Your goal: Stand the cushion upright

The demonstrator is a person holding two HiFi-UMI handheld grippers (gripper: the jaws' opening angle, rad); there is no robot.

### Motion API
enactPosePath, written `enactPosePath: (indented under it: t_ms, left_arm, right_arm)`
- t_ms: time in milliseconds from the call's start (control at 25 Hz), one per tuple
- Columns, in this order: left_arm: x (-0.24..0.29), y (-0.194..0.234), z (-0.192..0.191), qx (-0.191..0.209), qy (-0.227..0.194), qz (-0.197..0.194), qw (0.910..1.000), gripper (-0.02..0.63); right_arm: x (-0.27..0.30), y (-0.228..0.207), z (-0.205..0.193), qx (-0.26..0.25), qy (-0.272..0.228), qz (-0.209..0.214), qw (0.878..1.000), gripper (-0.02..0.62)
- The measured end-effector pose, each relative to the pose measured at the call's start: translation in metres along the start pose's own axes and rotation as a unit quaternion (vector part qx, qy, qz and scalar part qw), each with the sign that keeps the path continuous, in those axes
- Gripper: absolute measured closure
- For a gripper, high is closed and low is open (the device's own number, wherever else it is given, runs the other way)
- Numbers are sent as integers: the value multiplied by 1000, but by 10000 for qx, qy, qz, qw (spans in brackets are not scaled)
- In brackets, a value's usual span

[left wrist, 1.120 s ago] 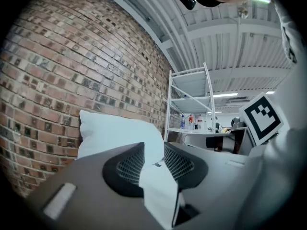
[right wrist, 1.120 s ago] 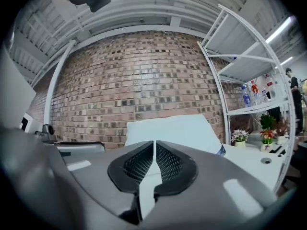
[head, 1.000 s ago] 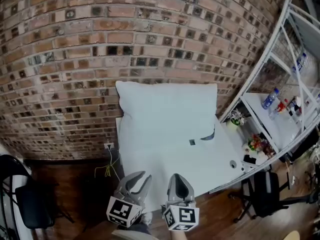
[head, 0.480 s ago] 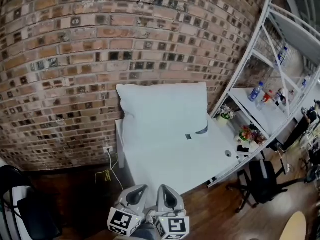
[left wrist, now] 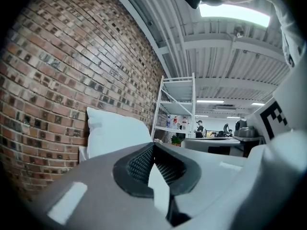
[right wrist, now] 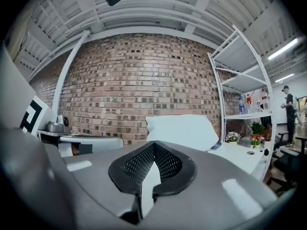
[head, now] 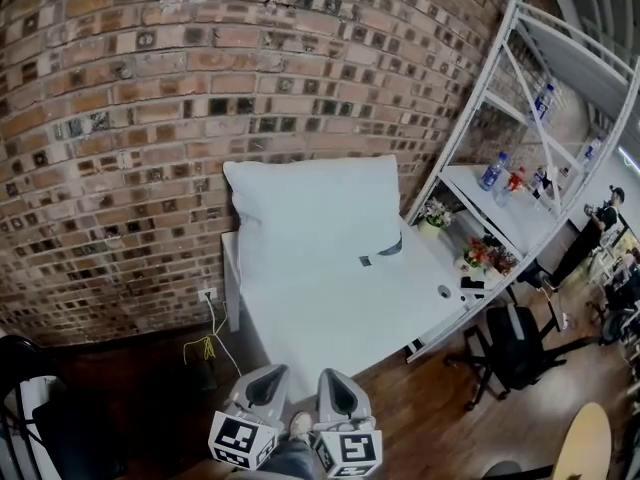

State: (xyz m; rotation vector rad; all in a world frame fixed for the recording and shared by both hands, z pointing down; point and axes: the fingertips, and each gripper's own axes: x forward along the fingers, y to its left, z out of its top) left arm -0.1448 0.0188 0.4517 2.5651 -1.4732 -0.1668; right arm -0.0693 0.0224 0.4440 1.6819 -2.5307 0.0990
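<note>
At the far left of the head view one dark chair (head: 15, 353) stands on the wooden floor, and past it one wall socket (head: 207, 293) sits low in the brick wall (head: 150, 118) with one yellow cable (head: 203, 346) hanging from it. Next comes the single white table (head: 330, 318), pushed up to the wall. The one cushion (head: 312, 208), also white, stands upright on its lower edge at the back of the table, its back against the bricks; two small dark items lie on the table just beside its lower right corner. Well short of the table's near edge, two grippers are held side by side over the floor, each with one marker cube. The left gripper (head: 270, 373) has its jaws fully together with nothing between them, and its own view shows the cushion (left wrist: 112, 133) well ahead. The right gripper (head: 332, 375), close beside it, likewise has its jaws pressed together and empty, with the cushion (right wrist: 180, 128) ahead and apart from it. Further right, two small potted plants (head: 432, 213) (head: 480, 256) stand by one white shelving unit (head: 505, 218) that holds bottles too small to count. One black office chair (head: 510, 343) stands below, and one person (head: 590, 238) stands at the far right.
</note>
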Motion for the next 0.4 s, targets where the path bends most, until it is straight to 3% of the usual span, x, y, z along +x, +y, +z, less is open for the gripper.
enactPosePath:
  t_ms: [400]
  left_arm:
    - [-2, 1, 3, 61, -26, 55, 10000, 606]
  right_arm:
    - [-1, 7, 3, -229, -40, 71, 9997, 595]
